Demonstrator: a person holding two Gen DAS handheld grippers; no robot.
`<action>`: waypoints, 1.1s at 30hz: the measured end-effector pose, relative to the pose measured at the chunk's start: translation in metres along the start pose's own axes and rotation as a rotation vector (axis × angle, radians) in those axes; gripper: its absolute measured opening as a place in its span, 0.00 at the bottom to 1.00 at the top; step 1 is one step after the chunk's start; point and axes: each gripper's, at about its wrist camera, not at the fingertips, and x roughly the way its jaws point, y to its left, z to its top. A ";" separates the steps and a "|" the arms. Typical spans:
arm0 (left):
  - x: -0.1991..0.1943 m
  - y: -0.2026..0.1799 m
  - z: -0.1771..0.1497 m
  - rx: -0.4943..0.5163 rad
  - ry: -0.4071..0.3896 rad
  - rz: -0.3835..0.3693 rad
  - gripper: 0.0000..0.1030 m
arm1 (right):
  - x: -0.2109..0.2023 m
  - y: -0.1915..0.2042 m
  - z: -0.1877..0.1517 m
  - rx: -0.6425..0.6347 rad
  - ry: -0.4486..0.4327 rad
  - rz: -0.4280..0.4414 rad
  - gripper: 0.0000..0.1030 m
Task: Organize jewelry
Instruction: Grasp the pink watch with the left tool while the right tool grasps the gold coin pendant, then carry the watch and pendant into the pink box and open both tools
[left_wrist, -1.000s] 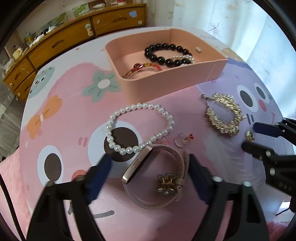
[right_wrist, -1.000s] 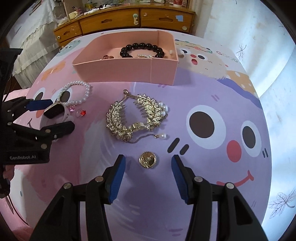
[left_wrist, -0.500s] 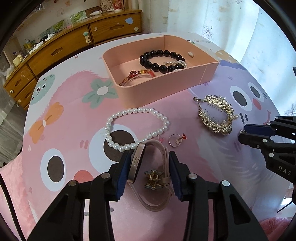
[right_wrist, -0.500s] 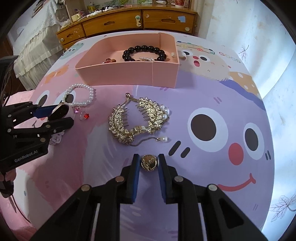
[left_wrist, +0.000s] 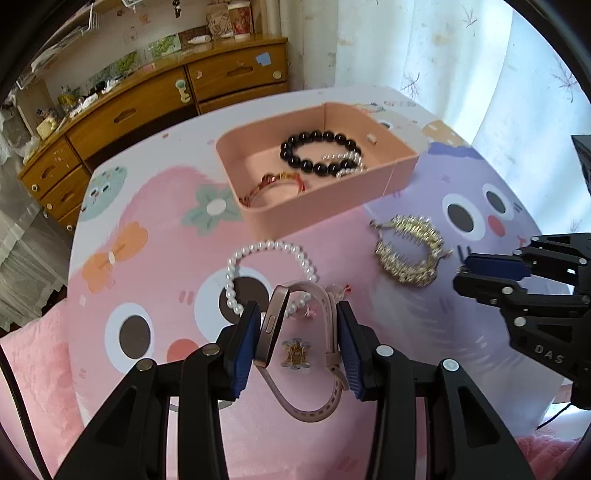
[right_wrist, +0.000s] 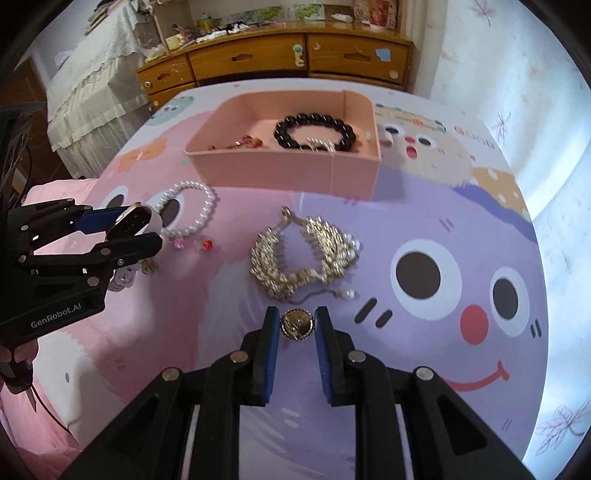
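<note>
red bangle (right_wrist: 246, 141): mostly hidden by tray wall (right_wrist: 280, 170) | earrings (right_wrist: 192, 243): blurred

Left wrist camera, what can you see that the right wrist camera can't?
Only the left wrist view shows the watch whole, strap loop and all, squeezed in the left claw. Only the right wrist view shows the round gold button pinched in the right claw. Both show the pink box, the black bead bracelet, the pearl bracelet and the gold hair clip.
</note>
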 end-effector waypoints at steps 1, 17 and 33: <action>-0.003 0.000 0.003 0.001 -0.003 0.000 0.39 | -0.002 0.001 0.002 -0.005 -0.005 0.001 0.19; -0.044 0.004 0.081 -0.011 -0.127 0.057 0.39 | -0.030 -0.002 0.066 -0.100 -0.225 -0.008 0.19; -0.027 0.004 0.150 -0.014 -0.259 0.088 0.40 | -0.033 -0.024 0.122 -0.193 -0.386 -0.071 0.19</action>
